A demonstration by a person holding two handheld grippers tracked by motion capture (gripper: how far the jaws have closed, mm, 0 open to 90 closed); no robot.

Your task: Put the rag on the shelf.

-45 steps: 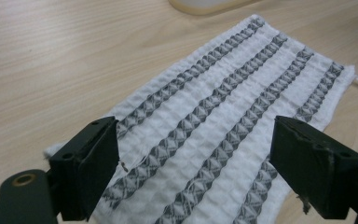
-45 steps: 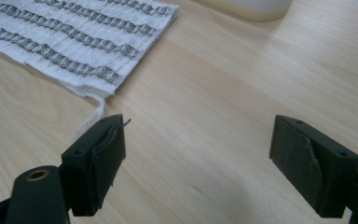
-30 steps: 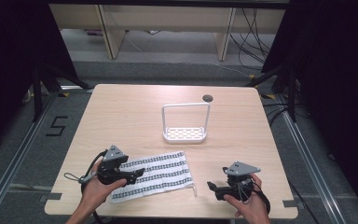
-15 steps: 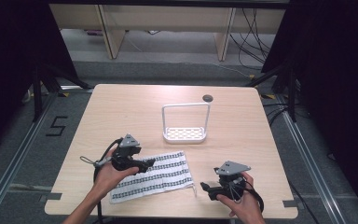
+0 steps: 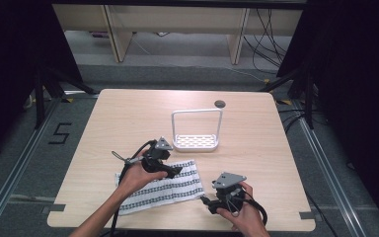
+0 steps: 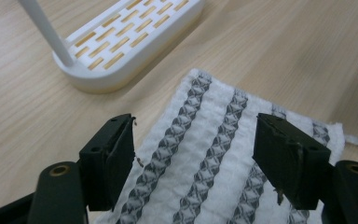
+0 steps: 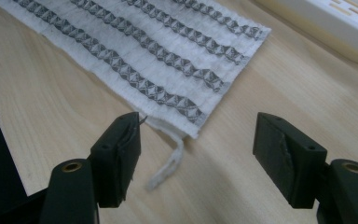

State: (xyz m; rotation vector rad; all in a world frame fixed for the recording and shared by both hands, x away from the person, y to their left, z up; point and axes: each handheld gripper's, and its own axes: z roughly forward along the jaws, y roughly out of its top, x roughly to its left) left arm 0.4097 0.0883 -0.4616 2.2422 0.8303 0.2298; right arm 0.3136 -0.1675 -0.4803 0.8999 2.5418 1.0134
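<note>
A white towel [image 5: 164, 190] with grey patterned stripes lies flat near the table's front edge. My left gripper [image 5: 177, 171] hovers open over the towel's far right part, and its jaws straddle the stripes [image 6: 214, 154] in the left gripper view [image 6: 193, 158]. My right gripper [image 5: 207, 202] is open just off the towel's near right corner. In the right gripper view [image 7: 198, 154] that corner [image 7: 186, 114] and a loose thread [image 7: 168, 165] lie between the jaws. Nothing is held in either gripper.
A white rack [image 5: 196, 142] with a slotted base and a tall hoop handle stands behind the towel at mid-table, close ahead of the left gripper [image 6: 121, 42]. A round cable hole [image 5: 220, 104] sits near the far edge. Bare wood surrounds them.
My left gripper has moved right and a little away, from the towel's left end to above its right part. My right gripper has shifted left toward the towel's corner.
</note>
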